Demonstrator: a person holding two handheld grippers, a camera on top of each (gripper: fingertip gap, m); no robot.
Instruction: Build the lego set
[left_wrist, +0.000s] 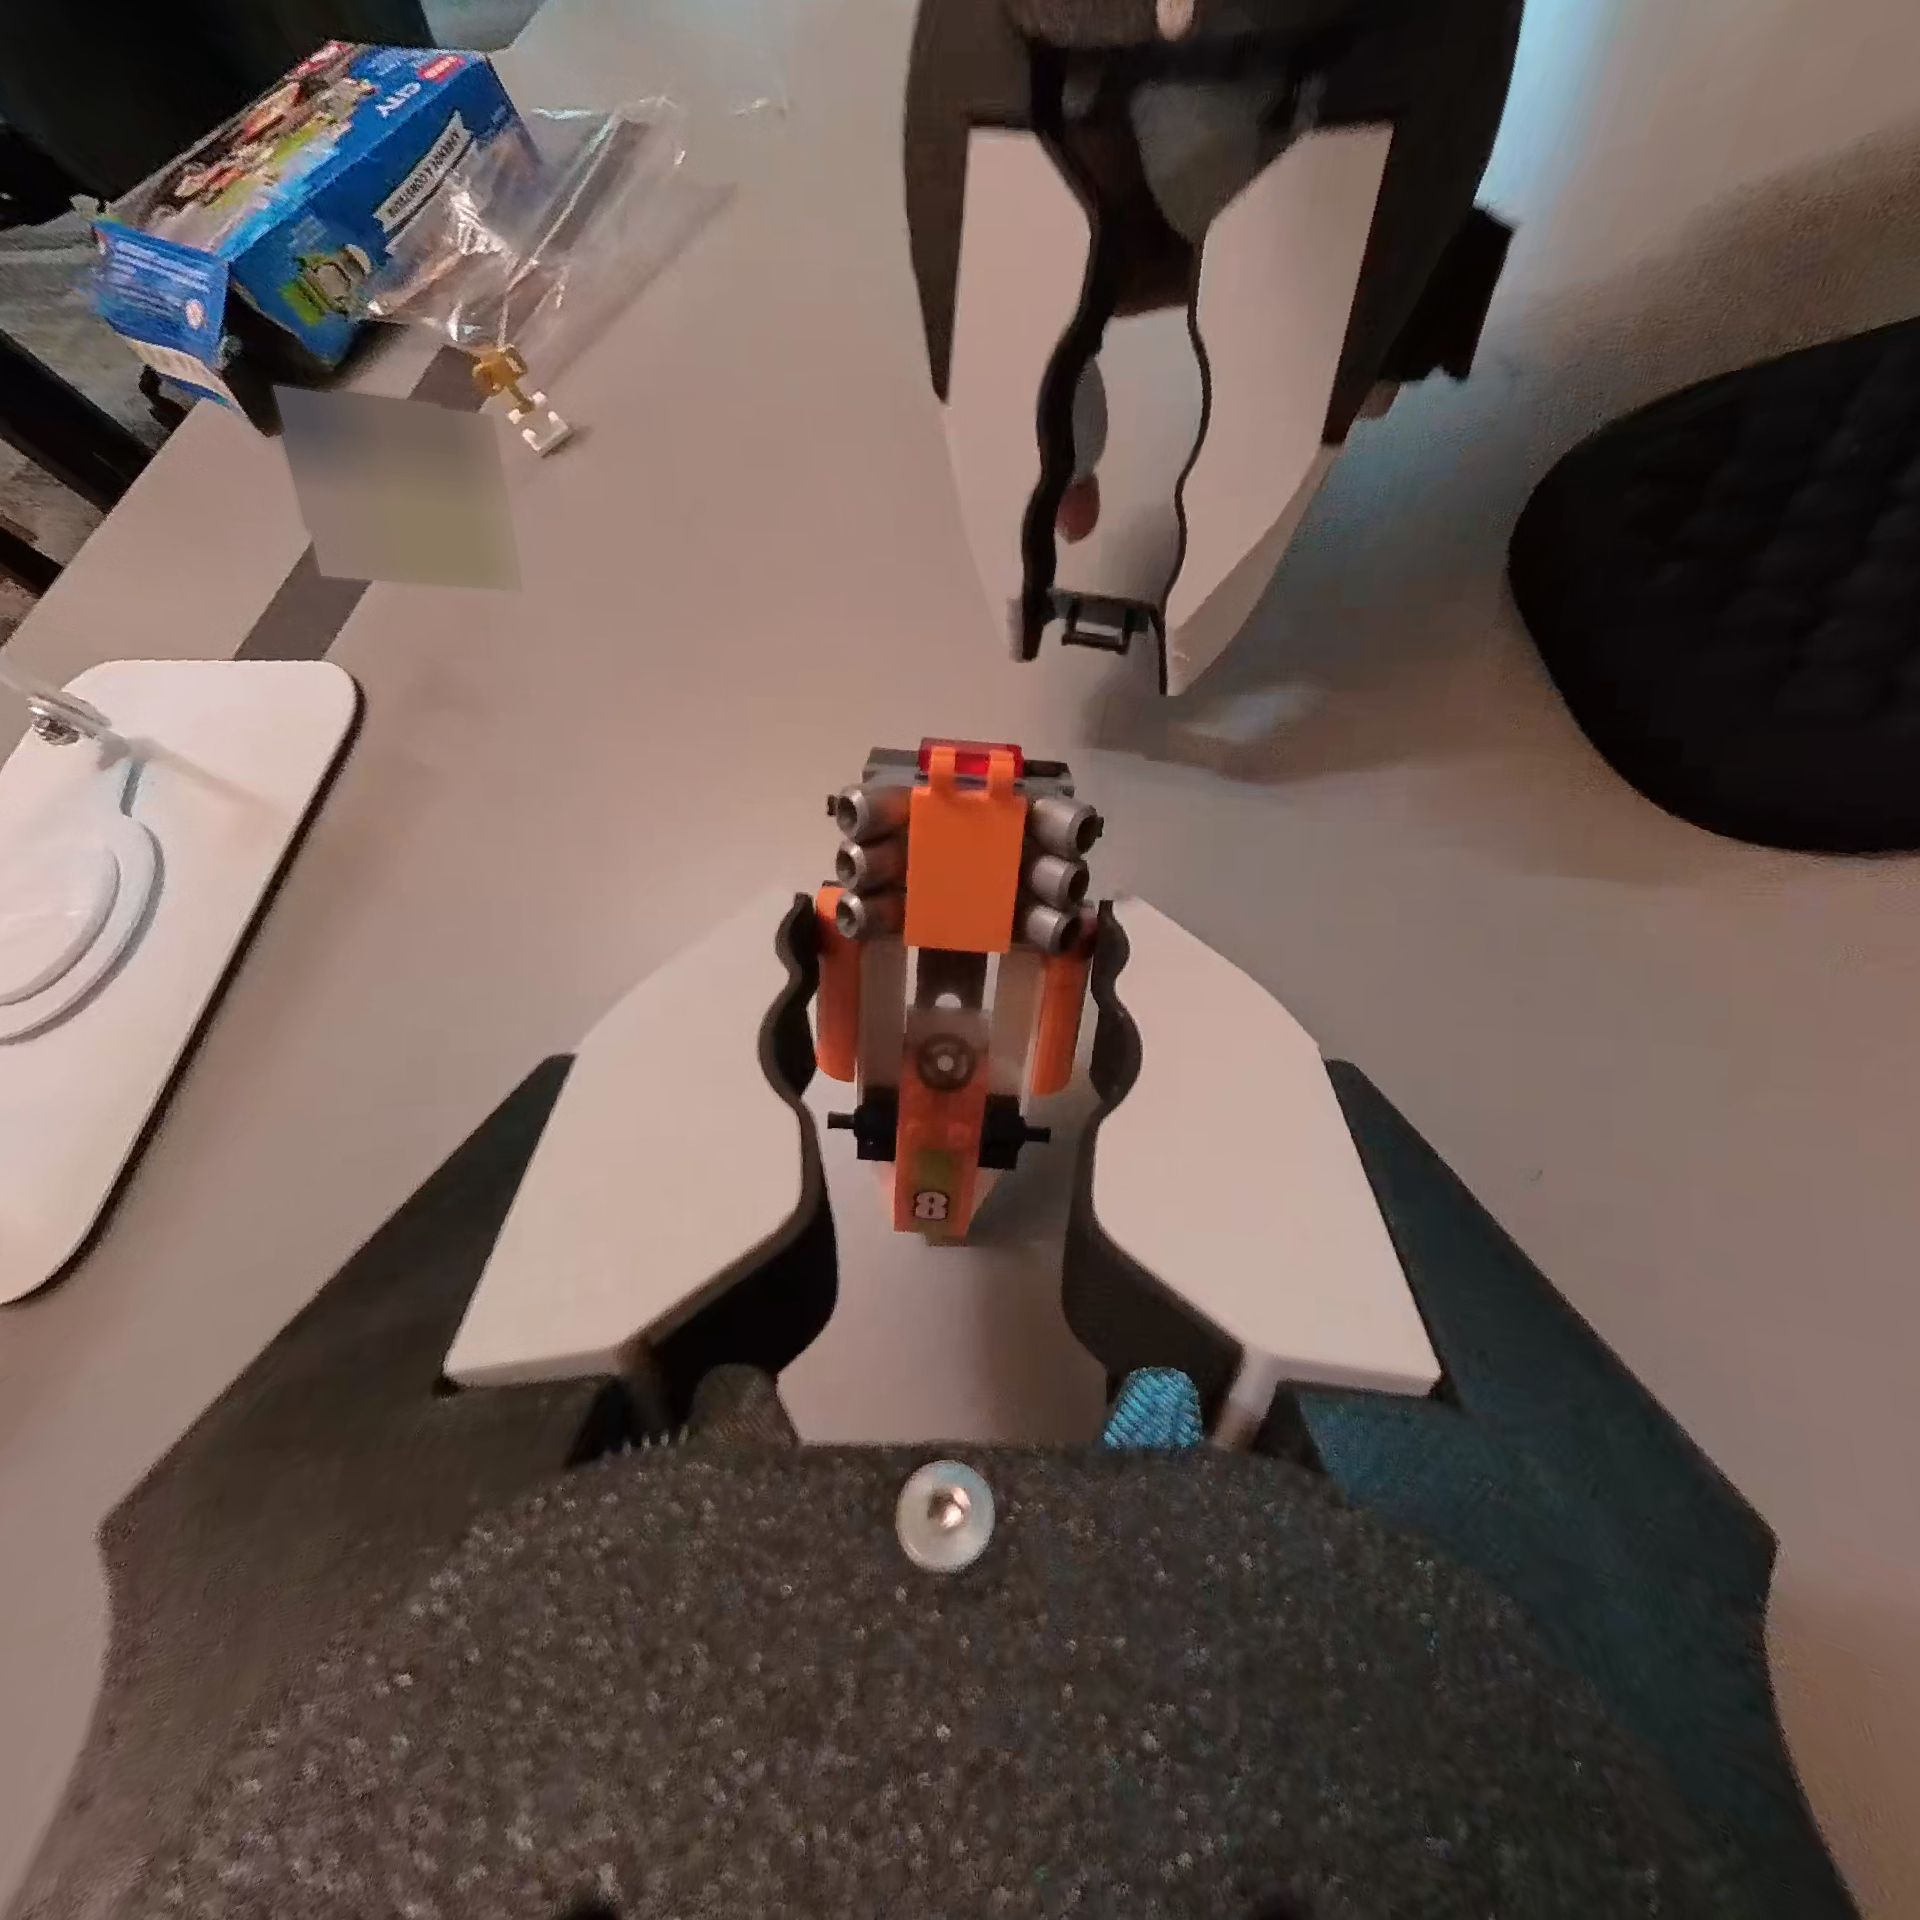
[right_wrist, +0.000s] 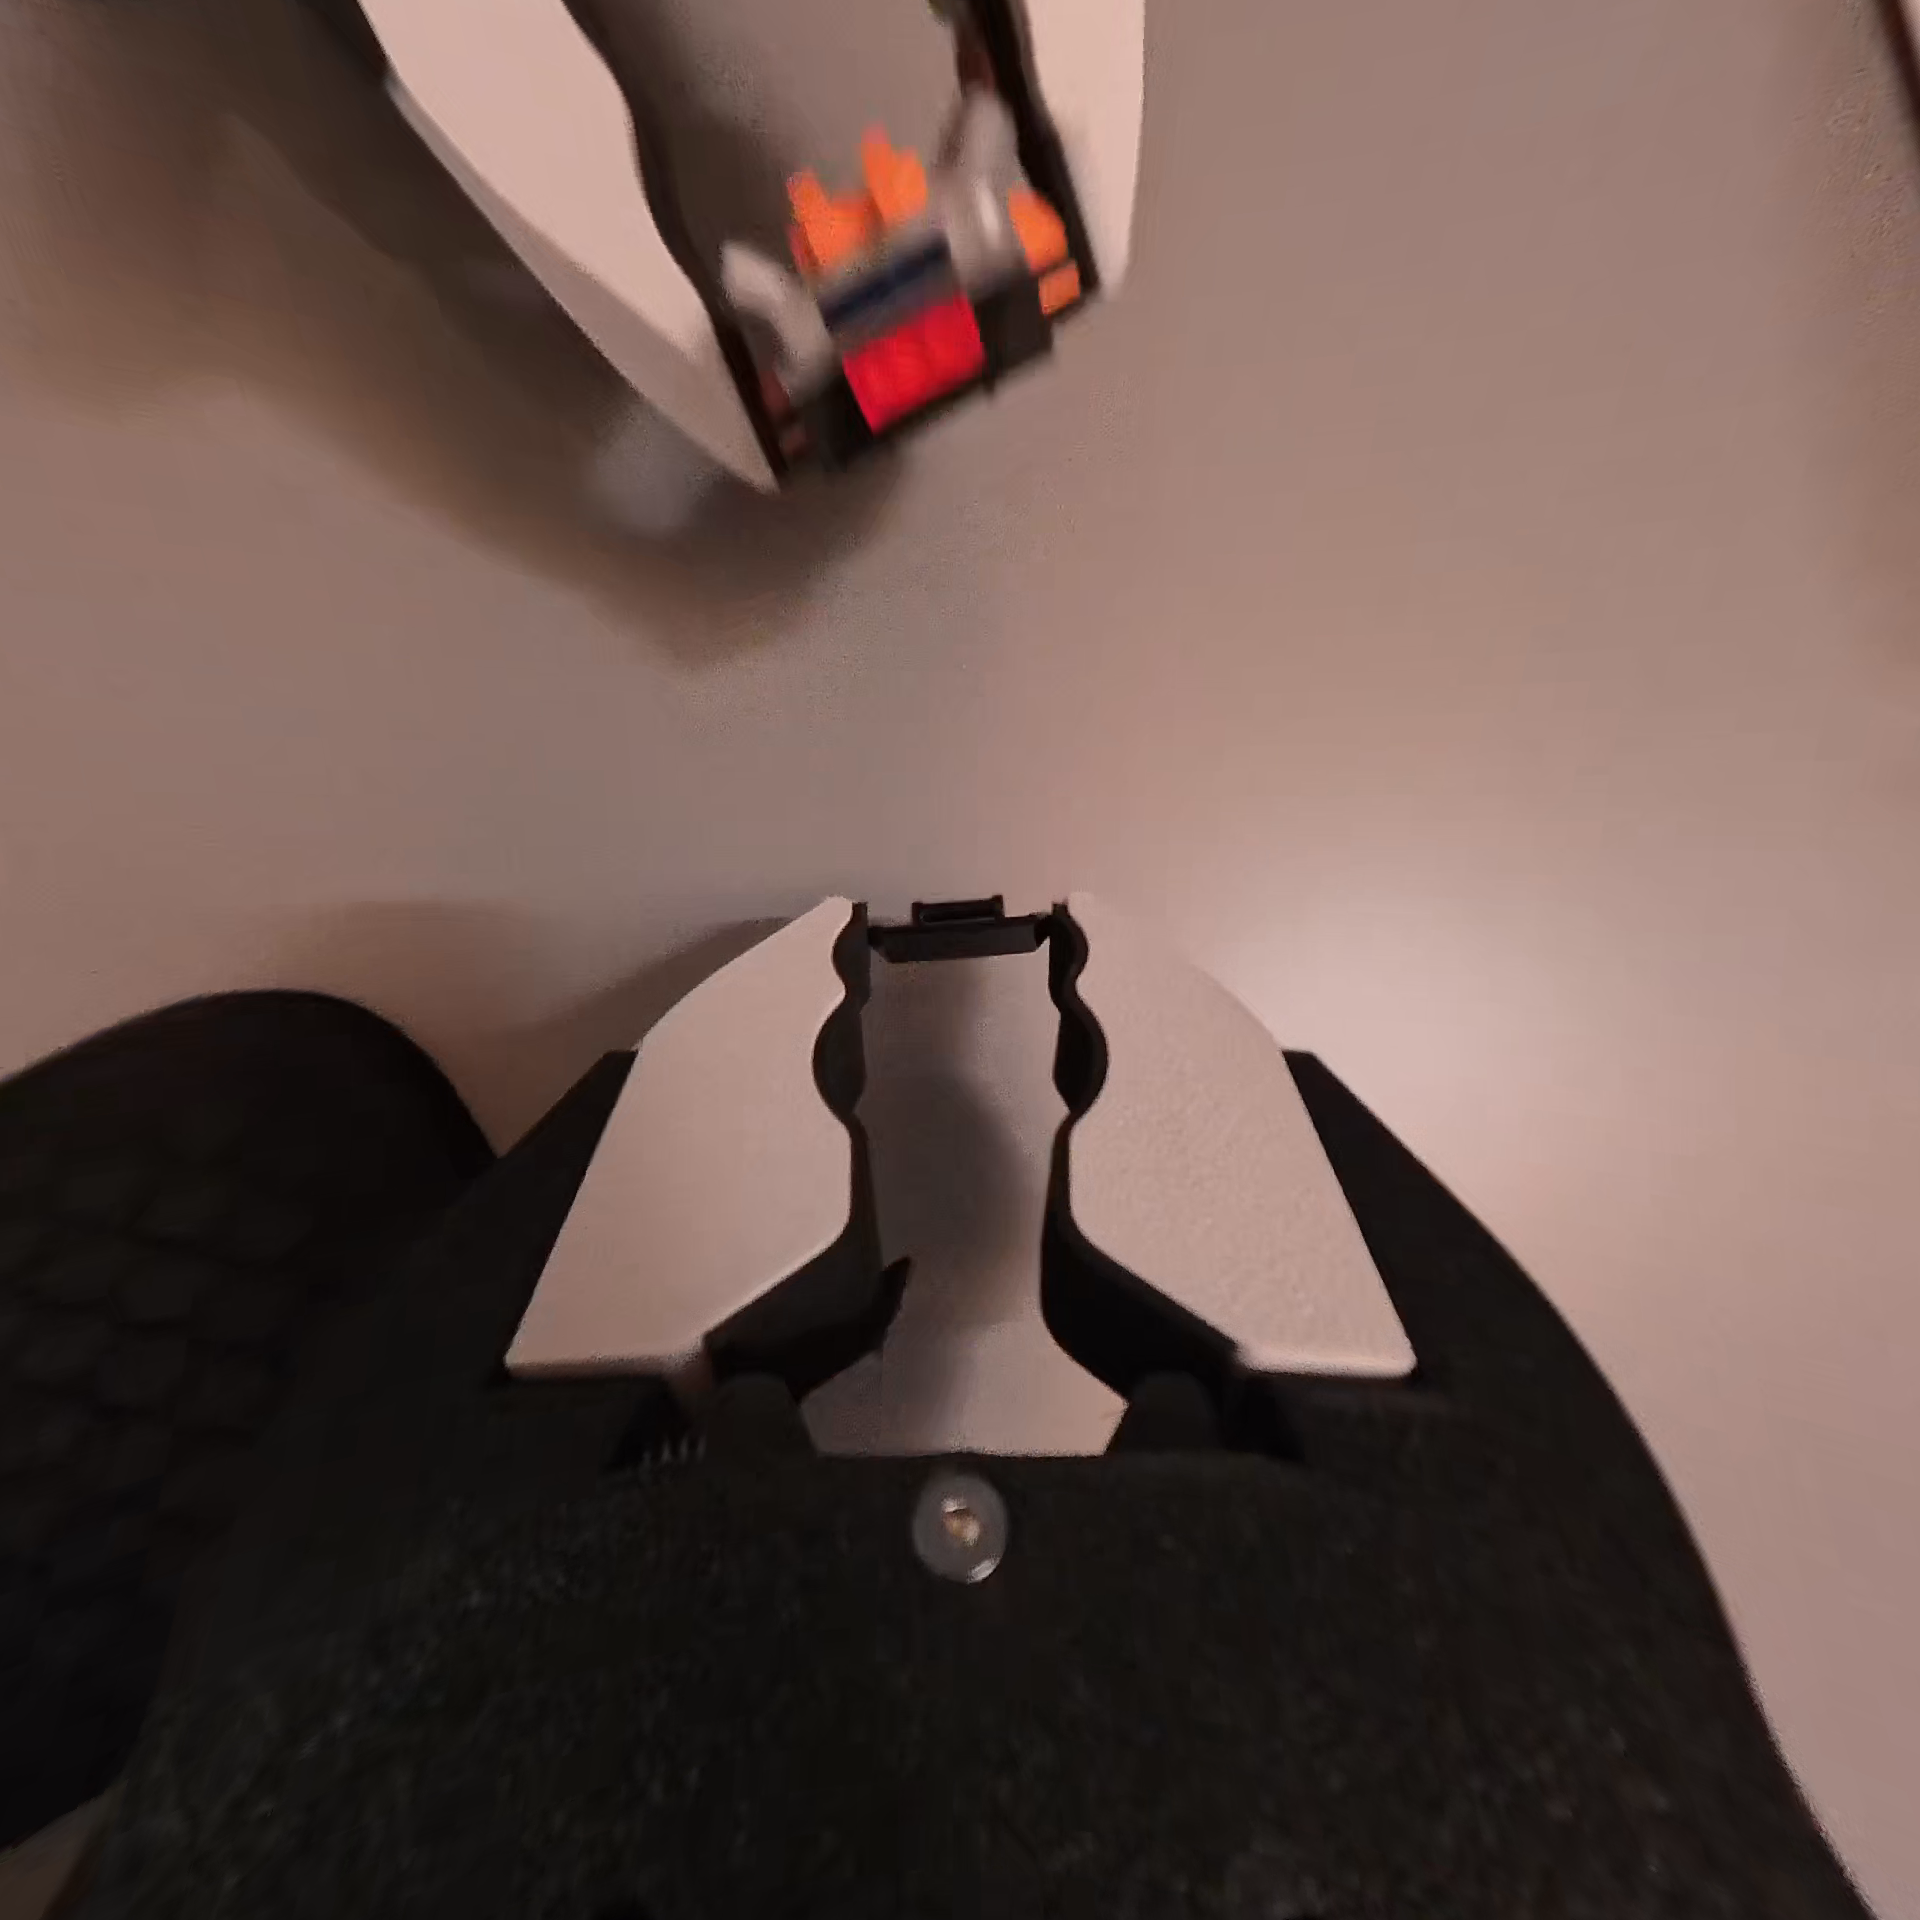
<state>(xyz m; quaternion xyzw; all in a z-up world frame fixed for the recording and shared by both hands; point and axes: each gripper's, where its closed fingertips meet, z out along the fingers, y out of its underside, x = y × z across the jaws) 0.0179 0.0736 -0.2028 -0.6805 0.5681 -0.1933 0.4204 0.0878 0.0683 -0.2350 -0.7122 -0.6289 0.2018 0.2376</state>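
**Car in my left, small dark piece in my right**

My left gripper (left_wrist: 948, 925) is clamped on the orange lego car (left_wrist: 951, 977), its fingers pressing the car's orange sides, the grey exhaust pipes and red tail light pointing away from me over the white table (left_wrist: 727, 623). My right gripper (right_wrist: 956, 920) pinches a small dark lego piece (right_wrist: 954, 935) between its very fingertips; in the left wrist view that piece (left_wrist: 1098, 618) hangs just beyond the car's rear, apart from it. In the right wrist view the car (right_wrist: 914, 312) is blurred. Far left on the table lie the blue lego box (left_wrist: 312, 208), a clear plastic bag (left_wrist: 561, 229) and a small gold-and-white piece (left_wrist: 520, 400).
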